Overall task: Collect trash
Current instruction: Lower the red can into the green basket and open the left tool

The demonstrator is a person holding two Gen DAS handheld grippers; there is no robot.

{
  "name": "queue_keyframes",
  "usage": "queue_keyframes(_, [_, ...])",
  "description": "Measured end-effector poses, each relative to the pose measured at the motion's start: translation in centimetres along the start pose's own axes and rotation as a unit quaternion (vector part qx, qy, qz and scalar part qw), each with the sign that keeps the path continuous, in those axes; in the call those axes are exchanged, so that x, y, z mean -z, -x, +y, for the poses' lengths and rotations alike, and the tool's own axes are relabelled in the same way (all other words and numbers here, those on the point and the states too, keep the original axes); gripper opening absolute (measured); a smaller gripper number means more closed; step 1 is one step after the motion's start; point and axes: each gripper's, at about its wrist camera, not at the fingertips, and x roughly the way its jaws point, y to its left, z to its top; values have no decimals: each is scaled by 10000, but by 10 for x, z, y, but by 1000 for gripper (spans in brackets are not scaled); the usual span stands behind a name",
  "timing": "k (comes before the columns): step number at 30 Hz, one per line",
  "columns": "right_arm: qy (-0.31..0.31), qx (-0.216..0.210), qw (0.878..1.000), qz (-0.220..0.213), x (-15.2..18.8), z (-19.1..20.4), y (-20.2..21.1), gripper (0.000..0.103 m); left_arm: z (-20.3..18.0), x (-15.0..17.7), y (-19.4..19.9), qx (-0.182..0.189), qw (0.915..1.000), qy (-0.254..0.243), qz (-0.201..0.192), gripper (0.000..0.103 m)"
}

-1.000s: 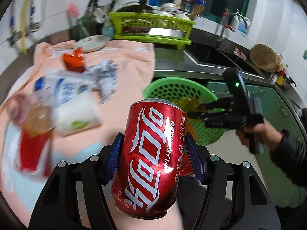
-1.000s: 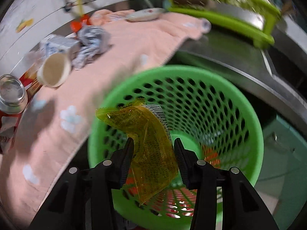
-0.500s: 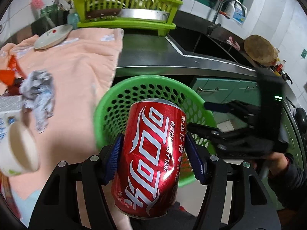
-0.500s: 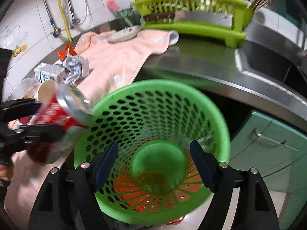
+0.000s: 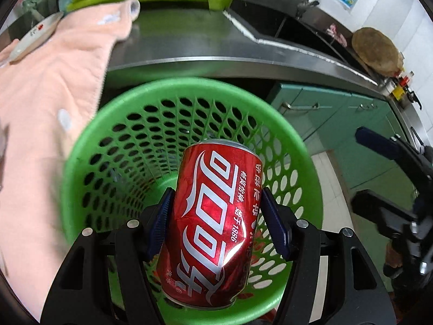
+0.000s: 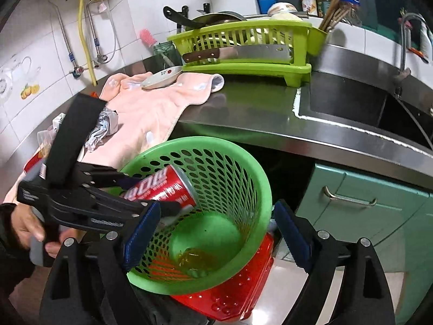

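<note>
The left hand-held gripper [image 5: 219,224] is clamped on a red cola can [image 5: 213,224], its blue pads [image 5: 159,219] pressed against the can's two sides, and the can points forward and down over the mouth of the green perforated basket [image 5: 89,162] directly ahead of it. From the right wrist view the same can [image 6: 162,189] sits tilted just inside the basket's near rim [image 6: 259,178], with the left hand-held gripper [image 6: 151,197] reaching in from the left. The right hand-held gripper [image 6: 216,235] stands wide open and has hold of nothing; its blue pads [image 6: 140,233] straddle the basket below it. On the basket floor, just ahead of the right fingers, lies a yellow translucent wrapper [image 6: 197,257]. A red perforated basket [image 6: 243,284] shows under the green one. To the left of both grippers a pink towel [image 6: 151,108] covers the steel counter [image 6: 249,111], and on it, well back to the left, lie a crumpled silver wrapper [image 6: 104,127] and a small plate [image 6: 162,77]. Farther ahead on the counter stands a lime dish rack [image 6: 243,51] with a cleaver [image 6: 238,54] across its front, and to the right is the sink [image 6: 351,103] above green cabinet doors [image 6: 365,189].
</note>
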Motion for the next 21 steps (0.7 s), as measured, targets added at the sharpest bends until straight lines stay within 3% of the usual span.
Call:
queue_keyframes(12, [-91,-45,9999,64,4,0,-5,83,-3,12,-37,62,9988,78,478,64])
queue_keyframes(14, [-60,-44,10000,45,3,3,-3,83,-2,16,-35,110,9989,106,452,65])
queue_keyframes(16, [-18,-40,10000,17,2,8,0,84,0,20,-30,139,9990,135,407,79])
queue_keyframes(21, [83,-41,9999,-52,-1,20,8,84,3,23,-12,173,9996,166,160,79])
